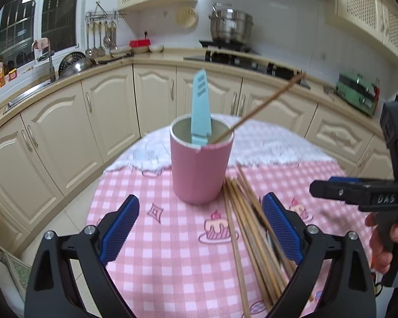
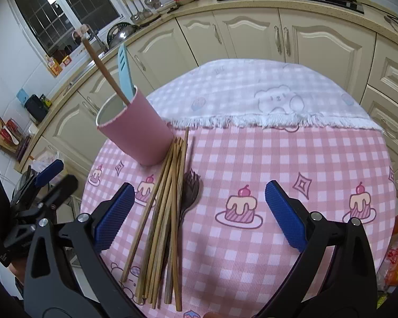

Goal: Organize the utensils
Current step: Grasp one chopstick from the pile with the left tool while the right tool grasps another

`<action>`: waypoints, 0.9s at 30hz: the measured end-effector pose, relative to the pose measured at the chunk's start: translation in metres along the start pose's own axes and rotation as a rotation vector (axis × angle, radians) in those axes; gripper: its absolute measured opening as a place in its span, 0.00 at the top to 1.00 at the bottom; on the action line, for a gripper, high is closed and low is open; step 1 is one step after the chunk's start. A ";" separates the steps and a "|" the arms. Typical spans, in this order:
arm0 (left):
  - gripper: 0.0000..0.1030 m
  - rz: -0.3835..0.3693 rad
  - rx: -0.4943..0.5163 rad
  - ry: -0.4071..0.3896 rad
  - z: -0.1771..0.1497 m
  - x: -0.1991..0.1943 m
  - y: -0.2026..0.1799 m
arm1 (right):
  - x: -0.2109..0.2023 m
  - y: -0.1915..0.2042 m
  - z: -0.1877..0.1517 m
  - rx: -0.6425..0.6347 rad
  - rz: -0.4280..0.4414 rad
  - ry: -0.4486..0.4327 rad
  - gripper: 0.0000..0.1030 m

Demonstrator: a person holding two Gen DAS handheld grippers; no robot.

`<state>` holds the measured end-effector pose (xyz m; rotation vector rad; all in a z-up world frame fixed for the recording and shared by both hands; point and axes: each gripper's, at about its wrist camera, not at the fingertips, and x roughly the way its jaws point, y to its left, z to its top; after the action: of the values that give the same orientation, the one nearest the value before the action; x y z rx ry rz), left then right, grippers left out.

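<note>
The round counter (image 2: pixel 291 159), draped in a pink checked cloth with cake prints, carries everything, and the tall pink cylindrical holder (image 2: pixel 138 129) standing on it is the main hazard: it looks light and top-heavy, so a nudge from either tool could tip it. Against the holder's base lies the bundle of loose brown wooden chopsticks (image 2: pixel 164 212); they are thin, packed side by side and overlapping, so a pinch may gather several or roll them off the edge. A dark spoon (image 2: pixel 191 185) lies partly under that bundle and hinders a clean pick. Inside the holder a pale blue plastic sheathed knife (image 1: pixel 201 106) and a single leaning chopstick (image 1: pixel 262 106) crowd the opening. The left hand-held gripper (image 1: pixel 200 228) and right hand-held gripper (image 2: pixel 199 214) both hover released and empty.
</note>
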<state>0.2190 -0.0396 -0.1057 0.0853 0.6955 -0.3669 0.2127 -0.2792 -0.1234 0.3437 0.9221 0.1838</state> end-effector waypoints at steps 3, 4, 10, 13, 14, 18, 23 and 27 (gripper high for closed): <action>0.10 0.015 0.028 0.052 -0.007 0.010 -0.004 | 0.005 0.000 -0.003 -0.006 -0.007 0.023 0.06; 0.10 0.017 0.038 0.074 -0.010 0.015 -0.005 | 0.007 0.000 -0.006 -0.012 -0.011 0.035 0.06; 0.10 0.037 0.102 0.193 -0.025 0.041 -0.013 | 0.018 0.001 -0.017 -0.053 -0.033 0.100 0.06; 0.10 0.035 0.127 0.242 -0.033 0.052 -0.017 | 0.022 0.002 -0.021 -0.073 -0.038 0.128 0.11; 0.10 0.035 0.131 0.257 -0.035 0.055 -0.017 | 0.025 0.003 -0.024 -0.085 -0.038 0.148 0.16; 0.11 0.036 0.153 0.306 -0.042 0.067 -0.019 | 0.035 0.006 -0.031 -0.114 -0.016 0.202 0.35; 0.11 0.035 0.179 0.327 -0.043 0.074 -0.022 | 0.046 0.016 -0.037 -0.142 0.055 0.252 0.63; 0.11 0.034 0.185 0.329 -0.042 0.075 -0.023 | 0.052 0.020 -0.040 -0.148 0.072 0.268 0.74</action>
<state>0.2376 -0.0756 -0.1850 0.3387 0.9829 -0.3878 0.2114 -0.2364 -0.1772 0.2185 1.1536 0.3690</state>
